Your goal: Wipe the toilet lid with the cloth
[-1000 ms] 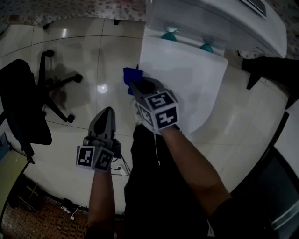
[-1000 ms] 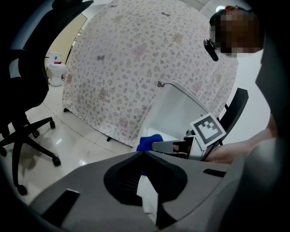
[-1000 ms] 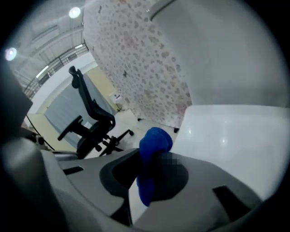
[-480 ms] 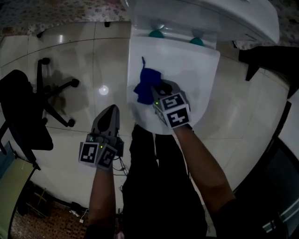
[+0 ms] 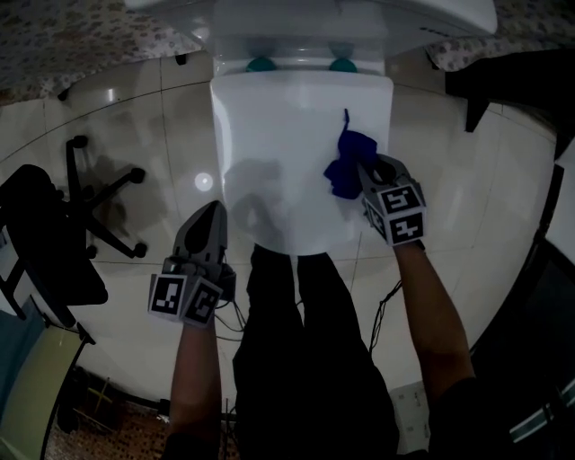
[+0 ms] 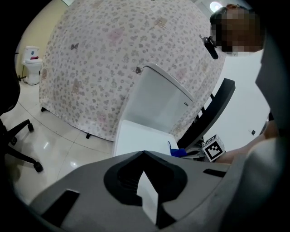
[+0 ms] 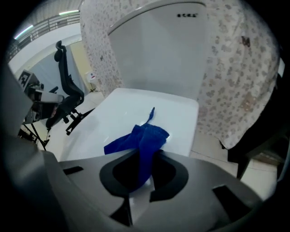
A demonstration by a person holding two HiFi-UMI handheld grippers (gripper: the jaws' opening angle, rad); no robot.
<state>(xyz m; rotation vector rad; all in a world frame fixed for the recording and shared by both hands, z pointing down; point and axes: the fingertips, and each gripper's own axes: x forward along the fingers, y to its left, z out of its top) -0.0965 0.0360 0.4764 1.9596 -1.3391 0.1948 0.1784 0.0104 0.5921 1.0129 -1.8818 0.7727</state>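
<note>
Head view is looking steeply down on a white plastic toilet lid (image 5: 278, 153), which is lying shut over the bowl, so nothing inside is showing. Two round teal hinge caps (image 5: 260, 65) are sitting at its back edge, just below the white ceramic cistern (image 5: 305, 18).

A deep blue crumpled cloth (image 5: 349, 162) is resting on the right side of the lid, close to its right edge. It is bunching into soft folds, and a thin blue strand is pointing up towards the cistern. The right tool (image 5: 364, 175) is pinching the near end of the cloth; the right gripper view is showing the fabric running down between its closed jaws.

The left tool (image 5: 213, 208) is hanging over the glossy pale floor tiles (image 5: 135, 117), just left of the lid's front and not touching it. Its jaws are pressing together with nothing between them. A black wheeled office chair (image 5: 45, 243) is standing well to the left.
</note>
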